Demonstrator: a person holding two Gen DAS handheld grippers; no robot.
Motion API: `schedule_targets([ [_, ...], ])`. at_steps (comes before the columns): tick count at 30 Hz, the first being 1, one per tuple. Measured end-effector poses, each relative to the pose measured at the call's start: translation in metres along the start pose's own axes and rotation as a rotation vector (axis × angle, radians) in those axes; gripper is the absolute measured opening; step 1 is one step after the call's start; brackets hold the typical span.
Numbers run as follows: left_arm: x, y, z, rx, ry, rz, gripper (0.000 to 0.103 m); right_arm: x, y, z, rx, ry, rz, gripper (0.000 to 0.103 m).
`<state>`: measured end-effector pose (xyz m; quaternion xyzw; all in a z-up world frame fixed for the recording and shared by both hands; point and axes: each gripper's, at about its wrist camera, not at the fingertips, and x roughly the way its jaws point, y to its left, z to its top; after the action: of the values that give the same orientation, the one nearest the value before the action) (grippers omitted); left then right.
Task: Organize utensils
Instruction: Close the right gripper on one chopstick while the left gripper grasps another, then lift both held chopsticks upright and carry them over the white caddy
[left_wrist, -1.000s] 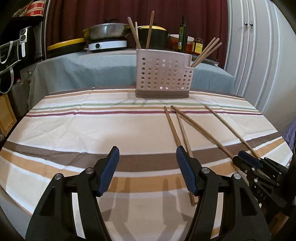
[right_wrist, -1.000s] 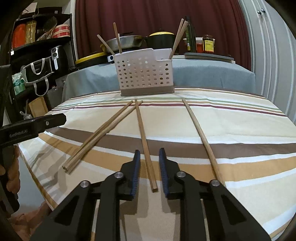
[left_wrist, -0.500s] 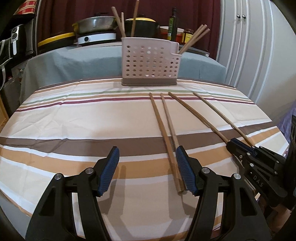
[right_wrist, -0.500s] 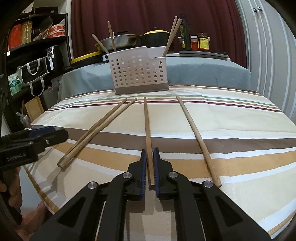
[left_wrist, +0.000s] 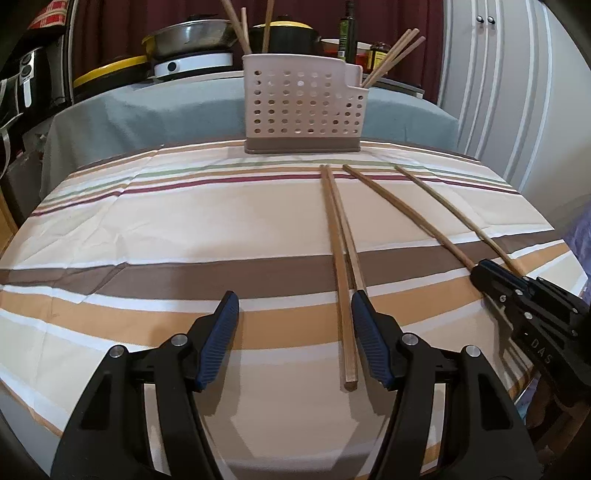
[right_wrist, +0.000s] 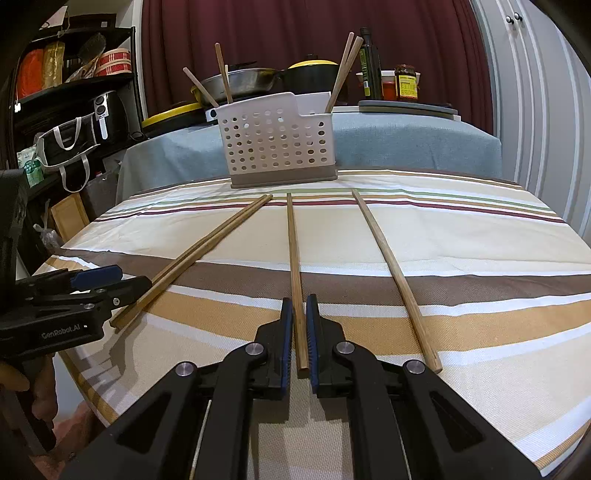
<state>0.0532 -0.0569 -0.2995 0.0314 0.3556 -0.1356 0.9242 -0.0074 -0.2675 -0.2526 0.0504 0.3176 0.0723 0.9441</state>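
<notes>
Several wooden chopsticks lie on the striped tablecloth (left_wrist: 184, 229) in front of a white perforated utensil holder (left_wrist: 303, 110) (right_wrist: 277, 147), which has more chopsticks standing in it. My left gripper (left_wrist: 293, 306) is open low over the cloth. A pair of chopsticks (left_wrist: 340, 258) (right_wrist: 207, 251) lies just inside its right finger, one stick running under that finger. My right gripper (right_wrist: 299, 306) is shut on the near end of the middle chopstick (right_wrist: 293, 251), which still rests on the cloth. Another single chopstick (right_wrist: 391, 266) lies to its right.
Behind the holder, a grey-covered table (right_wrist: 406, 147) carries pots, a bottle and jars. A dark shelf with bags (right_wrist: 66, 140) stands at the left and a white cabinet (left_wrist: 517, 92) at the right. The near table edge runs just under both grippers.
My right gripper closed from a narrow gap onto the middle chopstick. My left gripper, still open, shifted right, so the chopstick pair now lies just inside its right finger.
</notes>
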Motion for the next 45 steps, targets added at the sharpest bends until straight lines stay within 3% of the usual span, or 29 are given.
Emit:
schedule_targets([
  [6,-0.005,0.000,-0.006,0.022,-0.015,0.002,0.052,0.000,0.000,0.000,0.001,-0.001,0.002,0.008],
  [12,-0.012,-0.004,-0.013,0.044,-0.040,-0.028,0.021,-0.001,0.000,0.000,0.002,-0.002,0.002,0.008],
  [15,-0.014,-0.005,-0.015,0.052,-0.043,-0.031,0.016,-0.001,0.001,0.000,0.004,-0.003,0.005,0.008],
  [27,-0.016,-0.005,-0.020,0.066,-0.057,-0.027,0.015,-0.003,-0.001,-0.002,0.021,-0.015,0.017,0.009],
  [30,-0.016,-0.005,-0.020,0.066,-0.059,-0.031,0.008,-0.003,-0.002,-0.003,0.022,-0.017,0.016,0.009],
  [34,-0.017,-0.006,-0.020,0.067,-0.061,-0.029,0.007,-0.003,-0.002,-0.002,0.023,-0.014,0.018,0.008],
  [45,-0.042,0.003,0.002,0.063,-0.146,0.016,0.007,-0.026,0.004,0.018,0.000,-0.087,0.000,0.007],
])
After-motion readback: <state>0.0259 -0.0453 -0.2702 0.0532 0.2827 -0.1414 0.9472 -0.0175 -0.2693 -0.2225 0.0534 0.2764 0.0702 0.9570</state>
